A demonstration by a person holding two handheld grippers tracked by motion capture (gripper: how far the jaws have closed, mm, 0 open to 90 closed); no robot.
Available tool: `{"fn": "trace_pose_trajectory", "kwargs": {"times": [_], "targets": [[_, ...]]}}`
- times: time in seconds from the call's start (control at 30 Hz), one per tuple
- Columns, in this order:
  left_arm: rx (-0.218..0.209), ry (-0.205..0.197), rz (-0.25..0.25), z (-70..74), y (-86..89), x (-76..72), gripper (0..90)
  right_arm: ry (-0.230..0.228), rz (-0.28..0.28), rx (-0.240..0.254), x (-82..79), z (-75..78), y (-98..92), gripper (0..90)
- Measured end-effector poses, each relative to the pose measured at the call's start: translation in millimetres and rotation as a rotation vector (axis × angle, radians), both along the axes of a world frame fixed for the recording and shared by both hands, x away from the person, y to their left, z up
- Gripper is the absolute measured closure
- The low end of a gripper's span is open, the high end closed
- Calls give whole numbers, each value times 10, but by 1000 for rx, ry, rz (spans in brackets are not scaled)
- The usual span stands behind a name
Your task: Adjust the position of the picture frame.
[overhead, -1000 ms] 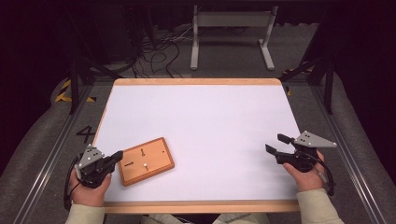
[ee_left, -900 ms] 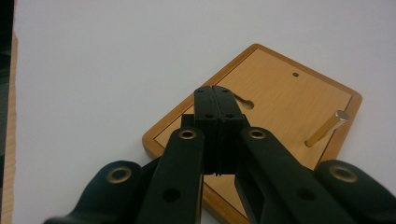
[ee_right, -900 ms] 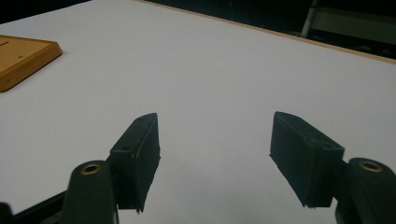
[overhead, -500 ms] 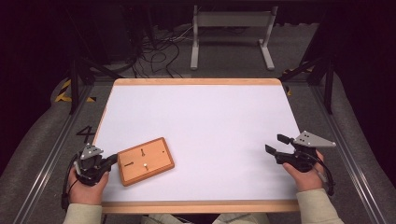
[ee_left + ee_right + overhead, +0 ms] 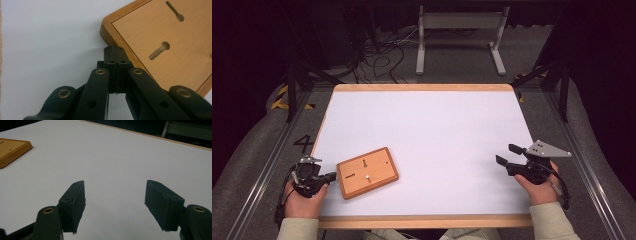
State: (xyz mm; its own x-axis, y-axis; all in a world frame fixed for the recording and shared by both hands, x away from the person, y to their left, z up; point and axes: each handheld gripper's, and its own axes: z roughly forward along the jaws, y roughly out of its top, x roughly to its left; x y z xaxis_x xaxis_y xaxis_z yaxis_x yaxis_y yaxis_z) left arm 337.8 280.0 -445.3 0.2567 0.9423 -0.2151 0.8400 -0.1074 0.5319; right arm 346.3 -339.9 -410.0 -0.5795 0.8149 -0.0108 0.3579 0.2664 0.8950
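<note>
A person sits at a white table (image 5: 427, 130) with a wooden rim, holding a black two-jaw gripper in each hand.

Near the front left of the table lies a flat wooden board (image 5: 367, 172), turned a little askew. Its top is a paler panel inside a darker raised border. Slots with rounded ends are cut into the panel, and a small pale peg stands near its middle.

The left gripper (image 5: 331, 176) sits low at the table's left edge, just beside the board's left side. Its jaws are pressed fully together with nothing between them. In the left gripper view the closed tip (image 5: 116, 53) lies right at the board's (image 5: 165, 45) border near a corner; I cannot tell whether it touches the wood. Two of the slots show clearly there.

The right gripper (image 5: 507, 156) rests near the table's front right, well apart from the board, pointing left across the table. A grey three-cornered plate sits on top of it. Its jaws stand wide and hold nothing. In the right gripper view (image 5: 115, 205) bare white tabletop lies between them, and a corner of the board (image 5: 12, 151) shows far off at the upper left.

Beyond the table, on the dark floor, are tangled cables (image 5: 377, 55) and a grey metal stand (image 5: 460, 30).
</note>
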Motion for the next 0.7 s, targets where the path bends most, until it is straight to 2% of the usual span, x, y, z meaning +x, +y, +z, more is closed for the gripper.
{"fn": "trace_pose_trajectory", "kwargs": {"times": [0.07, 0.2, 0.3, 0.4, 0.57, 0.7], "targets": [[6, 13, -4, -13, -12, 8, 899, 0, -1, 2, -3, 3, 2, 334], [-22, 30, 4, -29, 1, 11, 899, -4, -4, 4, -8, 9, -3, 334], [-25, 28, 9, -31, -4, 9, 900, -3, -6, 4, -8, 9, 3, 334], [-44, 24, -23, -40, -99, 20, 899, -3, -4, -1, -5, 7, 14, 335], [-50, 17, -92, -47, -321, 75, 899, 0, -5, -3, -6, 3, 15, 335], [-63, 16, -122, -52, -441, 108, 900, 1, -8, -2, -19, 1, -2, 334]]}}
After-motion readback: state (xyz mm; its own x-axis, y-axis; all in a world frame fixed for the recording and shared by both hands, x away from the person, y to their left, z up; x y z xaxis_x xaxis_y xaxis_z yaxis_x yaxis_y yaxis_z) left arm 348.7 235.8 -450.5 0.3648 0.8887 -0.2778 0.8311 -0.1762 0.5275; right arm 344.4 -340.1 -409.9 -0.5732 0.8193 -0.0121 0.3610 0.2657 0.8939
